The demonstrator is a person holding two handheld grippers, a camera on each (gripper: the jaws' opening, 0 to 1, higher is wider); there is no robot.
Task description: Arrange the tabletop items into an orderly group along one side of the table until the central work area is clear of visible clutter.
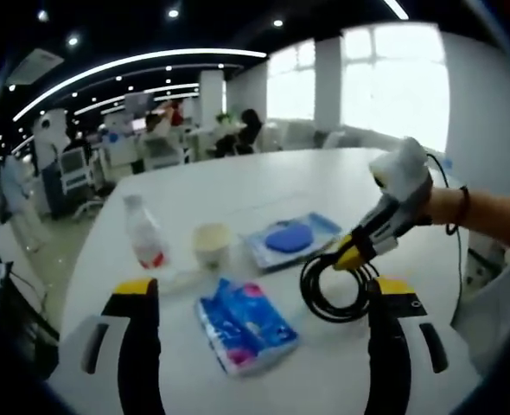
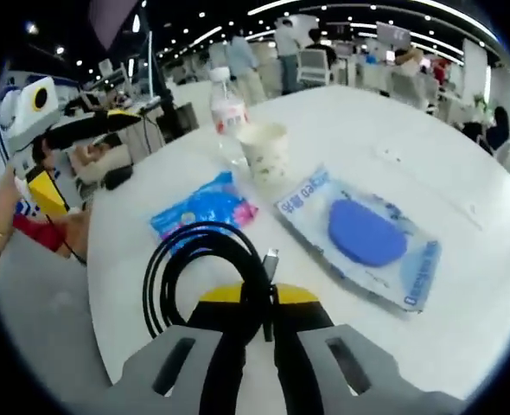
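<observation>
A: Status of the right hand-held gripper (image 2: 253, 322)?

B: Jaws closed narrow on the coiled black cable (image 2: 205, 268). In the right gripper view the loop hangs to the left of the jaws, and a silver connector tip shows just above them. The left gripper view shows the same unit (image 1: 356, 252) coming in from the right with the coil (image 1: 334, 283) hanging below it, just above the white surface (image 1: 264, 186).

A: Left hand-held gripper (image 1: 264, 298)?

B: Jaws spread wide, carrying nothing. The blue tissue pack (image 1: 246, 324) lies on the surface between them.

A: Remaining items?

B: Clear bottle (image 1: 143, 232) with red label, upright, at the left. Paper cup (image 1: 211, 245) upright just beside it. Flat plastic packet with blue round contents (image 1: 288, 239) lying to the right of the cup, near the cable.
</observation>
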